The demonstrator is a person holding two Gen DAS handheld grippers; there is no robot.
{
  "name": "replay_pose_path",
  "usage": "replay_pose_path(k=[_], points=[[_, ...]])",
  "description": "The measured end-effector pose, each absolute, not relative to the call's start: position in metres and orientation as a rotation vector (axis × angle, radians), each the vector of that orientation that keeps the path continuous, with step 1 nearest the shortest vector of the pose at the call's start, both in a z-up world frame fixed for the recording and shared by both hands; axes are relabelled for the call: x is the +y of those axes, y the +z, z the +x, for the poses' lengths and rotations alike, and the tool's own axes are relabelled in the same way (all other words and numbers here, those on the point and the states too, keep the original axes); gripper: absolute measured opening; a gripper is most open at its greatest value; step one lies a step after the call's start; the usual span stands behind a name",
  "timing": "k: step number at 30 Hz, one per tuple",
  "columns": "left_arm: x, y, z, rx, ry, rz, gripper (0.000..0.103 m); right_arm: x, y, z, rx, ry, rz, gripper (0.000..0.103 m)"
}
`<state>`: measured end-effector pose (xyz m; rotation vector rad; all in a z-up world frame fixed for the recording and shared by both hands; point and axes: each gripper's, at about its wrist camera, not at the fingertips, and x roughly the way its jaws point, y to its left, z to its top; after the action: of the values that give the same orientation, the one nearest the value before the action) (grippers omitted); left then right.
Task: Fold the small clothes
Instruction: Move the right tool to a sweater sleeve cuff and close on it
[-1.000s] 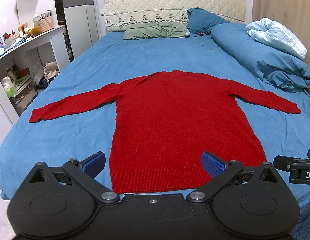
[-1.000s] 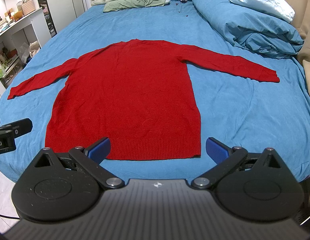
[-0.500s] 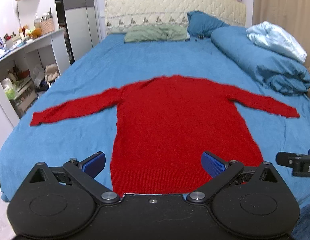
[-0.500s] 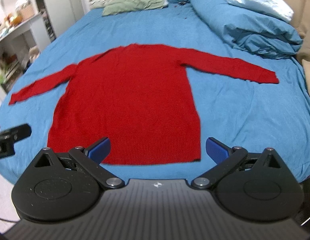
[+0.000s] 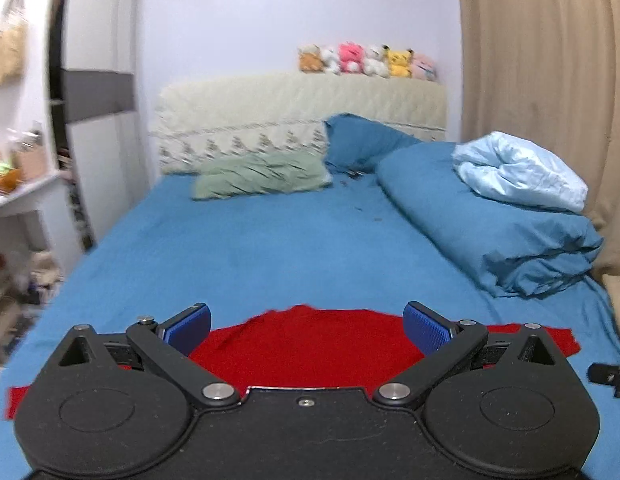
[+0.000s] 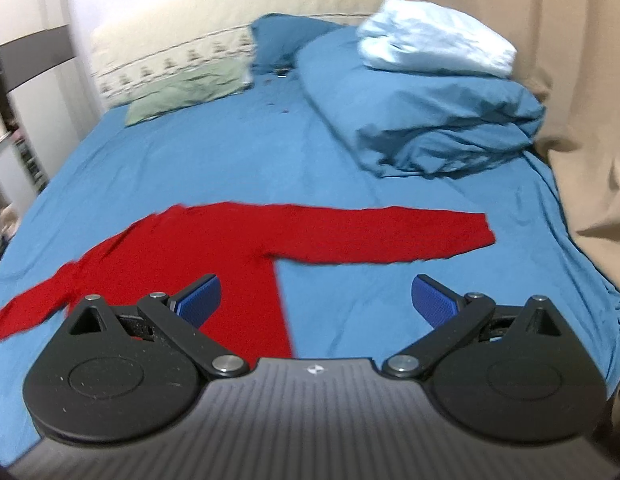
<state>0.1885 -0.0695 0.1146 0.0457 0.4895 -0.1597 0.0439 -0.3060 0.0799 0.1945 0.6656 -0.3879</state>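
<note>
Left wrist view: you are holding the left gripper (image 5: 306,326) level, jaws spread wide and gripping nothing, the red sweater (image 5: 310,344) lying just ahead; your right gripper (image 6: 316,300) is likewise gaping above the sweater's side.

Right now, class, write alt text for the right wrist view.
A red sweater lies flat on a blue bed, one sleeve stretched right. The open right gripper hovers near its side edge, jaws empty. Behind are a folded blue duvet and green pillow.
</note>
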Motion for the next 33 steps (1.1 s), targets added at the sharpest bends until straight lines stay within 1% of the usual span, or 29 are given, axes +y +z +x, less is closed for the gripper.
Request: replay_pose_path(k=[4,10,15,17,19,21,24,26,27,29,30,31,33], points=[[-0.106,0.08,0.261,0.56,-0.21,0.022,0.103,-0.366,0.047,0.079,0.651,-0.452,0.261,0.103],[-0.158,-0.001,0.362,0.667,-0.24,0.017,0.103,-0.451,-0.032,0.12,0.643,-0.55,0.36,0.103],[-0.189,-0.074,0.408,0.75,-0.258,0.044,0.103,-0.508,-0.098,0.135,0.603,-0.62,0.413,0.103],[-0.198,-0.099,0.419,0.78,-0.265,0.054,0.103,-0.526,-0.119,0.144,0.602,-0.645,0.42,0.097],[-0.206,-0.117,0.428,0.794,-0.267,0.066,0.103,-0.542,-0.136,0.153,0.602,-0.663,0.428,0.086],[-0.212,-0.134,0.436,0.811,-0.273,0.081,0.103,-0.559,-0.151,0.162,0.593,-0.684,0.453,0.082],[-0.218,-0.152,0.445,0.826,-0.269,0.095,0.103,-0.578,-0.167,0.17,0.592,-0.718,0.488,0.073],[-0.223,-0.161,0.448,0.828,-0.266,0.114,0.103,-0.584,-0.175,0.17,0.565,-0.737,0.506,0.069],[-0.225,-0.166,0.449,0.829,-0.265,0.13,0.103,-0.584,-0.177,0.17,0.553,-0.745,0.496,0.065],[-0.229,-0.175,0.451,0.838,-0.26,0.153,0.103,-0.583,-0.178,0.173,0.543,-0.77,0.466,0.054],[-0.23,-0.179,0.453,0.846,-0.259,0.155,0.103,-0.583,-0.178,0.174,0.538,-0.78,0.461,0.046],[-0.23,-0.181,0.453,0.849,-0.259,0.156,0.103,-0.584,-0.178,0.176,0.535,-0.789,0.461,0.036],[-0.229,-0.184,0.456,0.848,-0.26,0.155,0.103,-0.588,-0.178,0.179,0.534,-0.805,0.471,0.027]])
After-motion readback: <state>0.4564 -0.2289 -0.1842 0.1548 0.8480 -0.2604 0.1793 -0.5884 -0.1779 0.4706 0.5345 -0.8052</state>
